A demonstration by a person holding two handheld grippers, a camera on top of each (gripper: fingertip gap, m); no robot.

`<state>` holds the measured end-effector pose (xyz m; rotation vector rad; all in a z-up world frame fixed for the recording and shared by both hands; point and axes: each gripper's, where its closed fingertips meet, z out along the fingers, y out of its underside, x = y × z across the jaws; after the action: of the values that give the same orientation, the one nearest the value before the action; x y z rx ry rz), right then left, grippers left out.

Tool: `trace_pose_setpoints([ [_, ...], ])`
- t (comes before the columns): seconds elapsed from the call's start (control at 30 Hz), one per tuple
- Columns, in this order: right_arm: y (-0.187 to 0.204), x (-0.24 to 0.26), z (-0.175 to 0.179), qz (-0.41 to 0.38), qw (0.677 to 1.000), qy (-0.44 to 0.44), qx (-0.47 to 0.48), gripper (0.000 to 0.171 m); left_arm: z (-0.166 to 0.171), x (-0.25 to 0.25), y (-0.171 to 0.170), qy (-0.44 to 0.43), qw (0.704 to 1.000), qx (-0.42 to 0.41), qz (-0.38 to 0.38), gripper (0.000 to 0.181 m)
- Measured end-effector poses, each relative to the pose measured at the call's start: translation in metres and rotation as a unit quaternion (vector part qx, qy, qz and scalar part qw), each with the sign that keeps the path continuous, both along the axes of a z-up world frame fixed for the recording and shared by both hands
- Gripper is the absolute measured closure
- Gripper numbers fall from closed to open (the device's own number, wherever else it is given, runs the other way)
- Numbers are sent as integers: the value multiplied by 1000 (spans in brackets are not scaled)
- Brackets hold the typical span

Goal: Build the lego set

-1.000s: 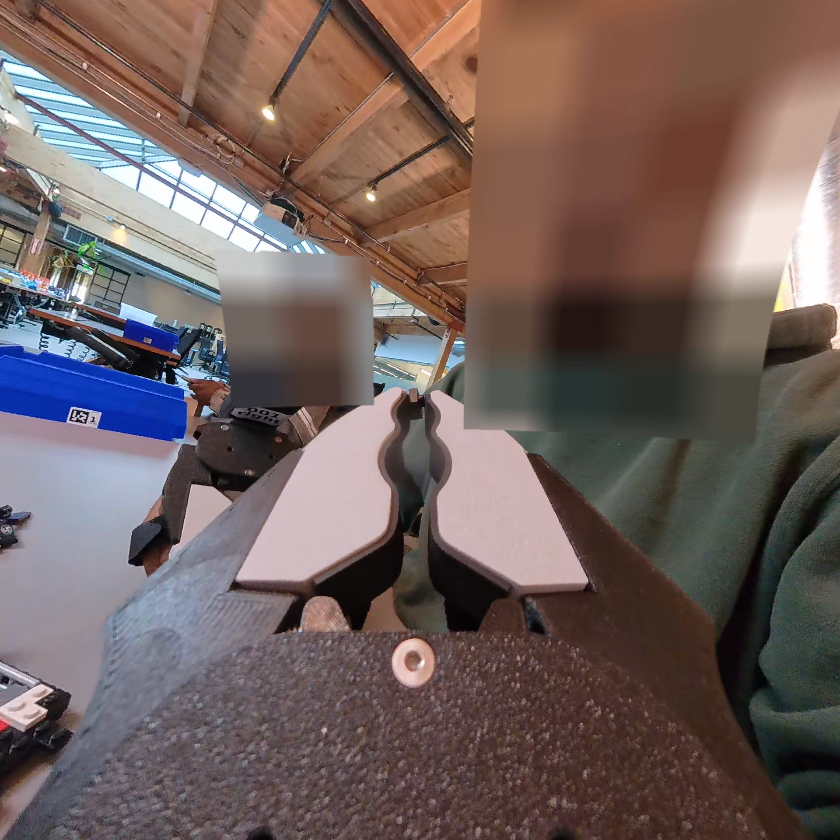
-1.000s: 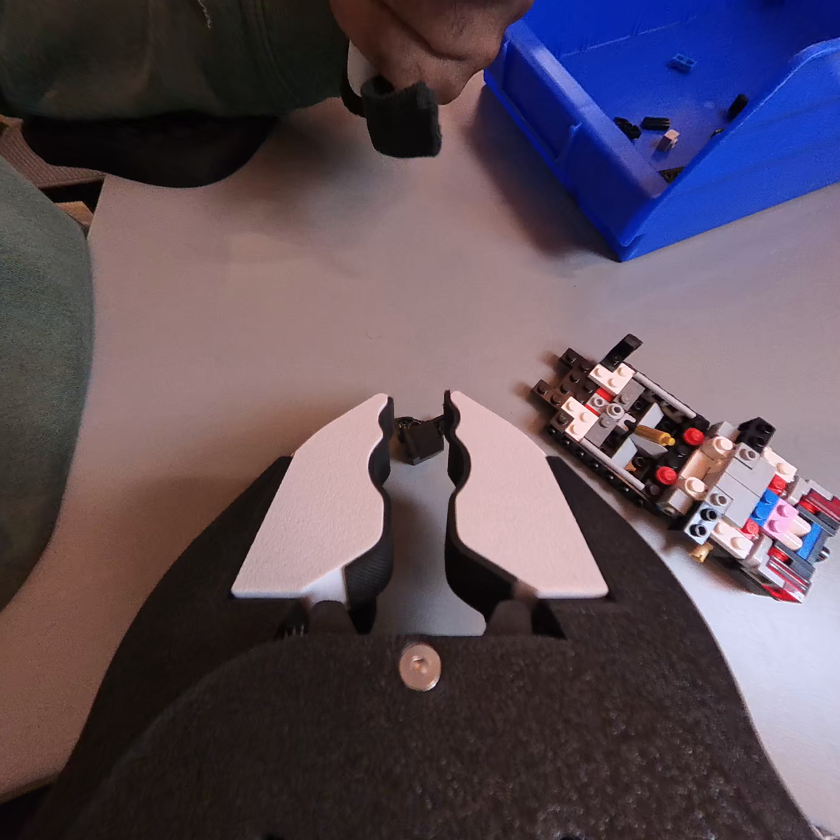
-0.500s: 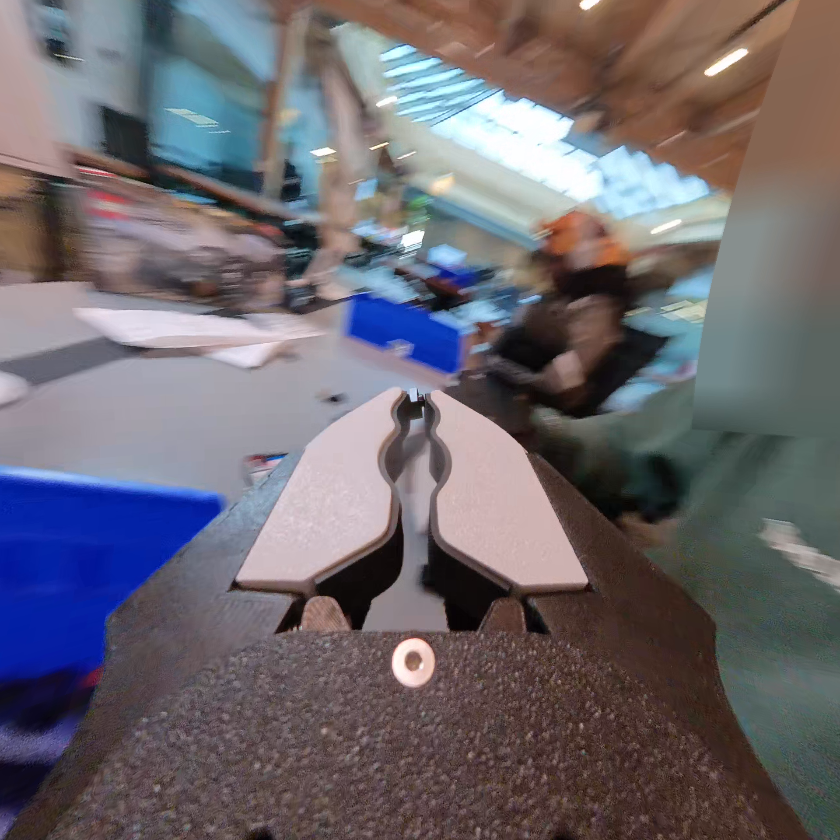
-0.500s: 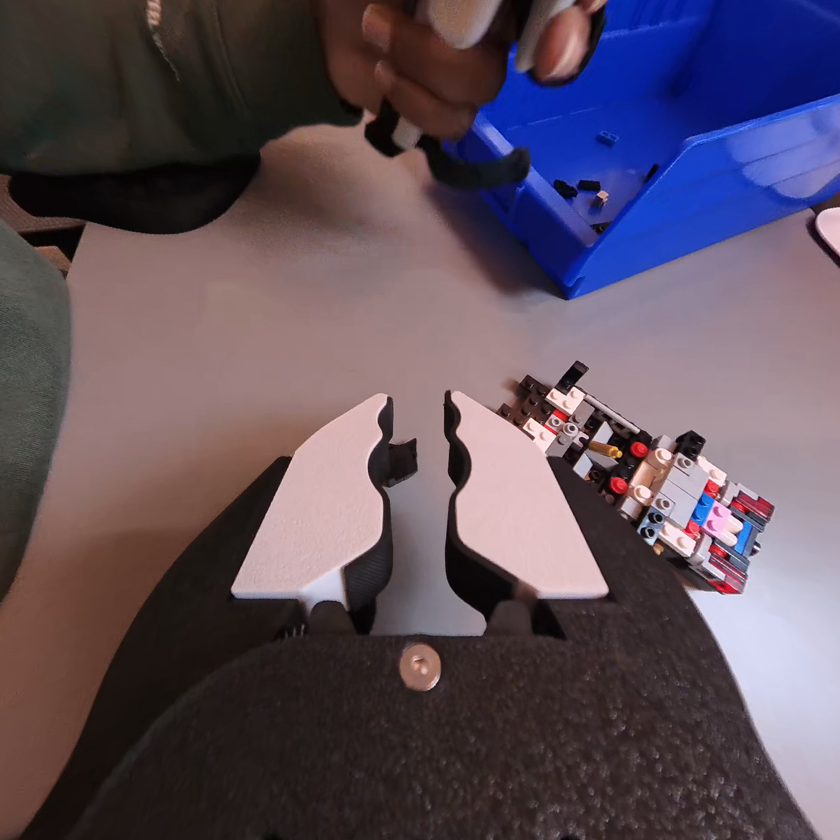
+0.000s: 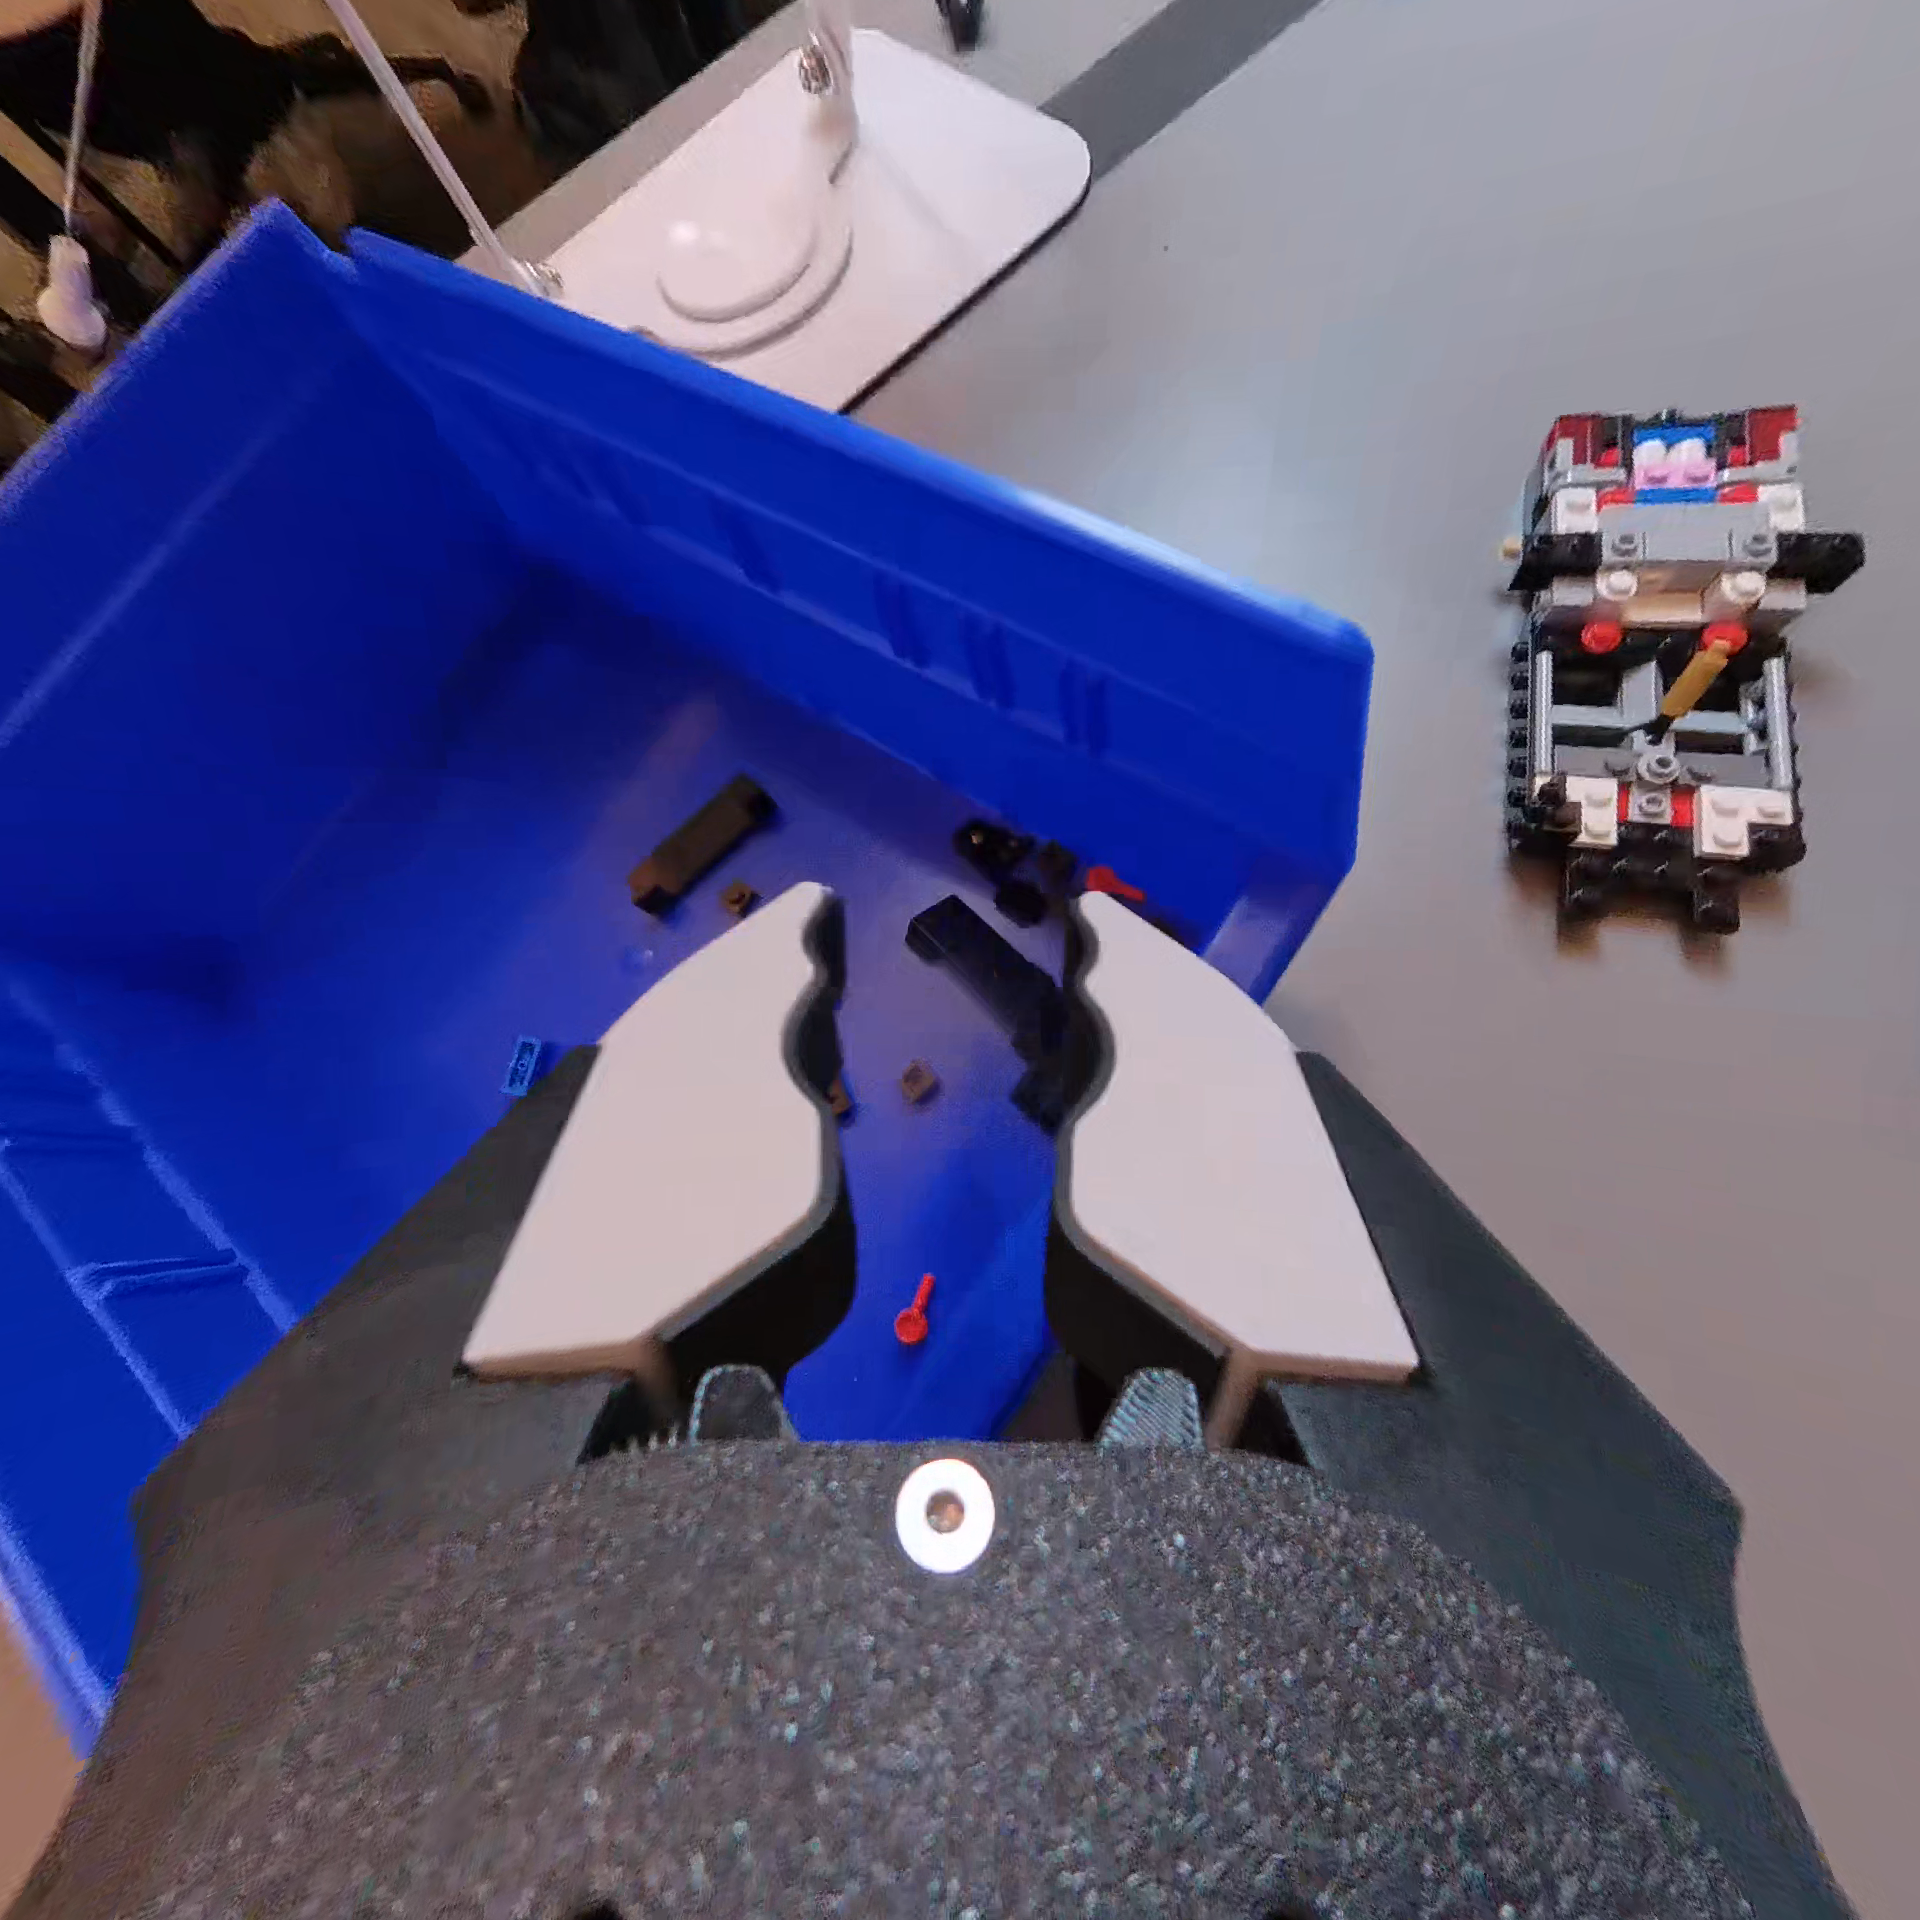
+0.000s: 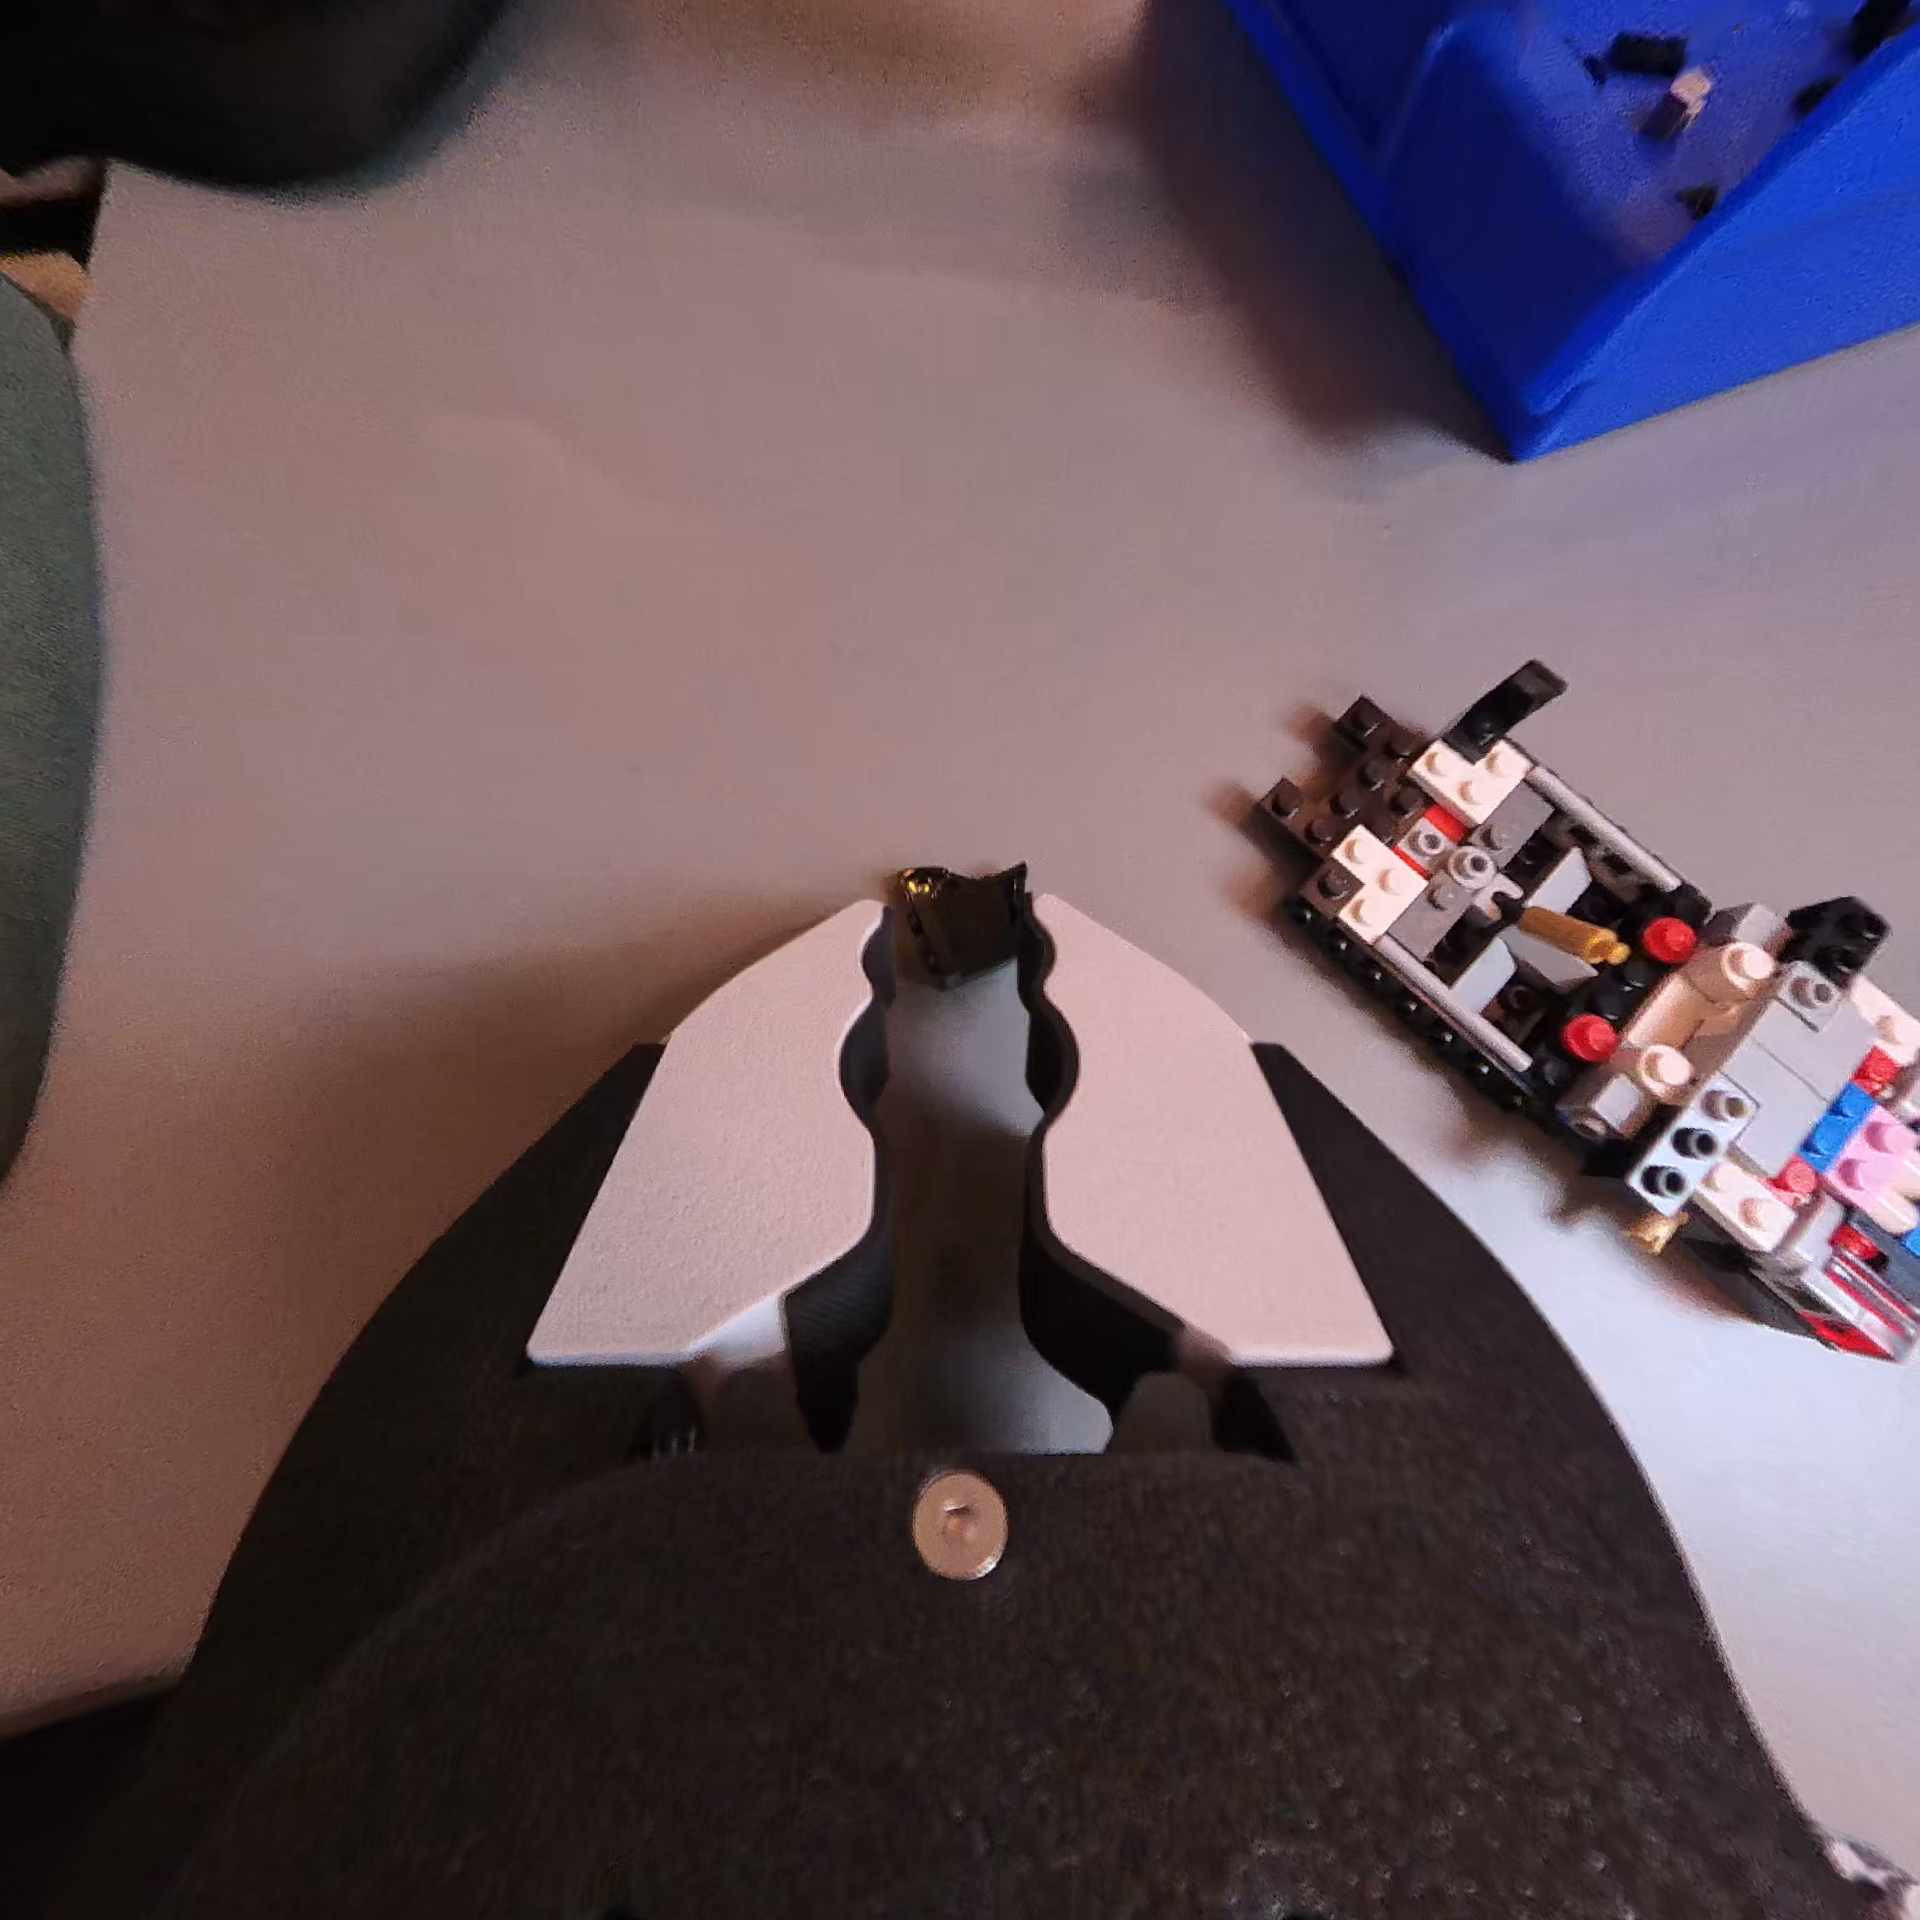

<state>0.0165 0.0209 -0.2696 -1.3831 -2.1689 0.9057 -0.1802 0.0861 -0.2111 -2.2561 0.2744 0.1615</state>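
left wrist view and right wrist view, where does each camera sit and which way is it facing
Left wrist view: sits behind the left tongs, looks steeply down into the blue bin of loose small bricks; only its own open fingers show.
Right wrist view: sits behind the right tongs, looks down at the grey table; its fingers grip a small black piece, and a green sleeve shows at the left edge.
Shared: the blue bin, the brick car and the table.

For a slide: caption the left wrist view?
Open left gripper above a blue bin of loose bricks, brick car beside.
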Motion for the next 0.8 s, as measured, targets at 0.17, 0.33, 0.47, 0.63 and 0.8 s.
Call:
trace_pose_setpoints([
  [0.17, -1, -1, 9, 5, 1000, 21, -9, 165, -4, 5, -3, 17, 999, -10, -30, 120],
  [0.33, 6, -12, 49, -28, 989, 122, -81, 165, -8, 23, -8, 29, 995, -17, -98, 113],
  [0.47, 10, -15, 69, -43, 976, 172, -125, 165, -13, 44, -15, 8, 986, -25, -165, 114],
  [0.63, 13, -18, 81, -55, 967, 207, -137, 165, -12, 68, -16, -14, 975, -7, -221, 121],
  [0.8, 5, -17, 118, -44, 926, 278, -251, 165, 23, 143, -40, -105, 915, 81, -380, 144],
])
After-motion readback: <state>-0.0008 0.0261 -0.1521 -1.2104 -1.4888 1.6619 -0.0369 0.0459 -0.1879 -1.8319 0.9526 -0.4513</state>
